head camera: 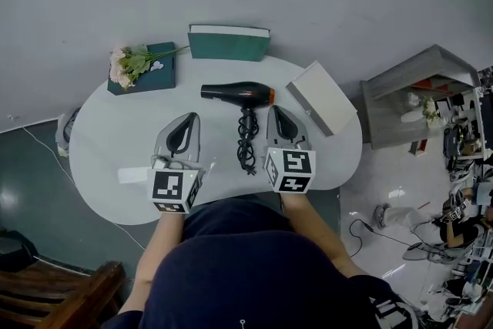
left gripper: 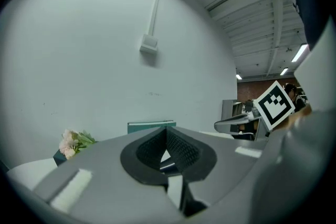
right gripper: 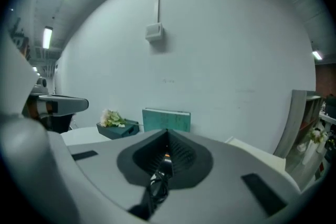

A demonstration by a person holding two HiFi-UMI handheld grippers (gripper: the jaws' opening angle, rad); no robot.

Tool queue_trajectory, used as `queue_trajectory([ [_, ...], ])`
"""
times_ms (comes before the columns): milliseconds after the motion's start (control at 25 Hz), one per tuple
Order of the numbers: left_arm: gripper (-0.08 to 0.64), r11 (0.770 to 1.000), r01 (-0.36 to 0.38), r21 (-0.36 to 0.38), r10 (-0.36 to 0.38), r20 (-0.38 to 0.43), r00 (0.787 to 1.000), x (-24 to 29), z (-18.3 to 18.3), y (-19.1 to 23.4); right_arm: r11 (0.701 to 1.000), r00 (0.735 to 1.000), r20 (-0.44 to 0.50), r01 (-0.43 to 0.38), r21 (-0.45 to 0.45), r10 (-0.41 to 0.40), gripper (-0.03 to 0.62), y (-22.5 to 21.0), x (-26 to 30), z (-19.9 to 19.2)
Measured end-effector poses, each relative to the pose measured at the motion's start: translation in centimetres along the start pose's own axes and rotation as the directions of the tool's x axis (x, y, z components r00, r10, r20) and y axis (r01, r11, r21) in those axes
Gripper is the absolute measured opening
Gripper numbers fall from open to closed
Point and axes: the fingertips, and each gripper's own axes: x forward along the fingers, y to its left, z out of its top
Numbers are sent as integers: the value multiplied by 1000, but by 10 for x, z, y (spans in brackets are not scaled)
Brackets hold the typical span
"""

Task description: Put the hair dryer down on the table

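Observation:
The black hair dryer (head camera: 239,93) with an orange ring lies on its side on the pale rounded table (head camera: 108,127), its nozzle pointing left. Its handle and coiled black cord (head camera: 246,141) run toward me, between the two grippers. My left gripper (head camera: 190,118) rests left of the cord with its jaws together and nothing in them. On the other side, my right gripper (head camera: 276,111) is shut and empty too. In the right gripper view the jaws (right gripper: 167,134) meet at the tips, and the cord (right gripper: 157,189) shows below them. In the left gripper view the left gripper (left gripper: 167,132) is closed as well.
A green book (head camera: 229,42) stands at the table's back edge. A teal box with flowers (head camera: 142,67) lies back left and a white box (head camera: 322,98) back right. A grey shelf unit (head camera: 420,92) stands on the floor to the right, a wooden chair (head camera: 62,293) bottom left.

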Motion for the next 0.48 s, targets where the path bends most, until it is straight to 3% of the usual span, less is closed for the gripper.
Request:
queue_trajectory([
  [240,11,993,-61,101,46,141,989,-3,74,9,998,981,186,-38,-45,46,11,5,-14,79],
  [480,11,981,-156,115,125,240,963,-23,155,21,986,928,364,-26,-167,86,11,16,-40,174],
])
